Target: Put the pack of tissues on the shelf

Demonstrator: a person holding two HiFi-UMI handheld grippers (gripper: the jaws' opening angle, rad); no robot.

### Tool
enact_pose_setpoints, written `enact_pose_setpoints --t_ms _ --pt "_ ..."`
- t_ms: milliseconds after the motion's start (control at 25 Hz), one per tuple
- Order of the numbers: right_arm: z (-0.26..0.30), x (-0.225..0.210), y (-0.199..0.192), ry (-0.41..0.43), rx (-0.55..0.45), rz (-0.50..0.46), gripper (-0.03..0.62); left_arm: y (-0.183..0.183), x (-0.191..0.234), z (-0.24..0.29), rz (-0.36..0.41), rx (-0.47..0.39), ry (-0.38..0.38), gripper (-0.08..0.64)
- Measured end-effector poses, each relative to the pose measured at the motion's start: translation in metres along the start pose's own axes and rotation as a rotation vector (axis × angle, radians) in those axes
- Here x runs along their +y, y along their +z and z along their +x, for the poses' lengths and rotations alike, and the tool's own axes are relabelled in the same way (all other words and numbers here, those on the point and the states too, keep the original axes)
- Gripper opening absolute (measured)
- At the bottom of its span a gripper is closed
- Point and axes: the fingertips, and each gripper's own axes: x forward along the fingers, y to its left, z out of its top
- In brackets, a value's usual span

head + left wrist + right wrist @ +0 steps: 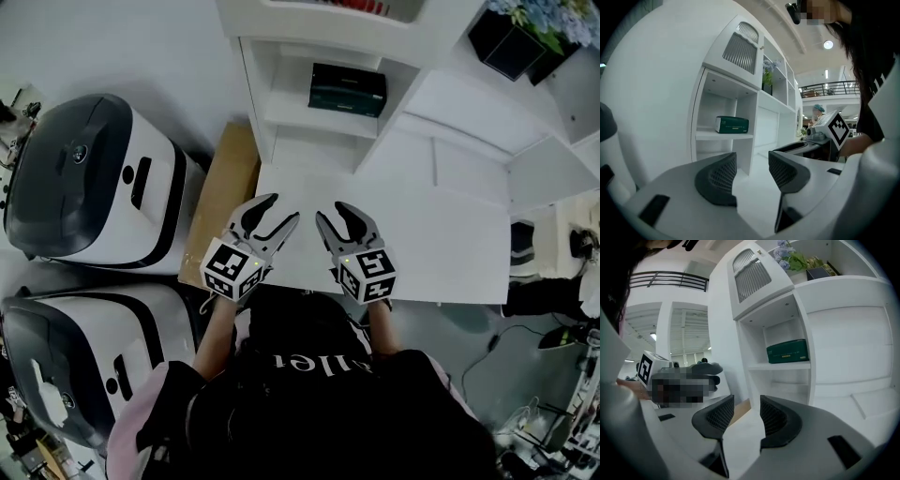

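A dark green pack of tissues [348,89] lies on the middle board of the white shelf unit [272,80], also seen as the pack of tissues [731,124] and the pack of tissues [787,351] in the two gripper views. My left gripper [279,210] and right gripper [328,213] hover side by side over the near part of the white tabletop [441,234], well short of the shelf. Both stand open with nothing between their jaws. In the left gripper view my left gripper [751,171] points at the shelf; my right gripper [744,412] does likewise.
Two large grey-and-white machines [89,178] stand on the floor at the left. A wooden panel [230,192] sits between them and the table. A dark pot of blue flowers [525,33] stands at the top right. Cables lie on the floor at the right.
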Motion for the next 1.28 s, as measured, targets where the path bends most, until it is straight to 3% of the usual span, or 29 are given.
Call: enact_pose_setpoints --t_ms 360,640,960,1280 --pt "-0.008 0.012 -0.013 0.07 -0.002 0.004 0.196 -0.012 -0.025 -0.028 -0.026 -0.004 0.056 0.201" --pt "-0.01 0.024 -0.016 0.092 -0.01 0.007 0.196 -0.017 -0.037 -0.04 -0.031 0.003 0.045 0.169" --pt "-0.018 0.051 -0.011 0.079 -0.029 0.009 0.195 -0.015 -0.042 -0.066 -0.017 0.004 0.022 0.138" --pt "-0.042 0.095 -0.018 0.043 -0.039 0.0 0.193 -0.018 -0.053 -0.115 -0.009 -0.002 -0.014 0.061"
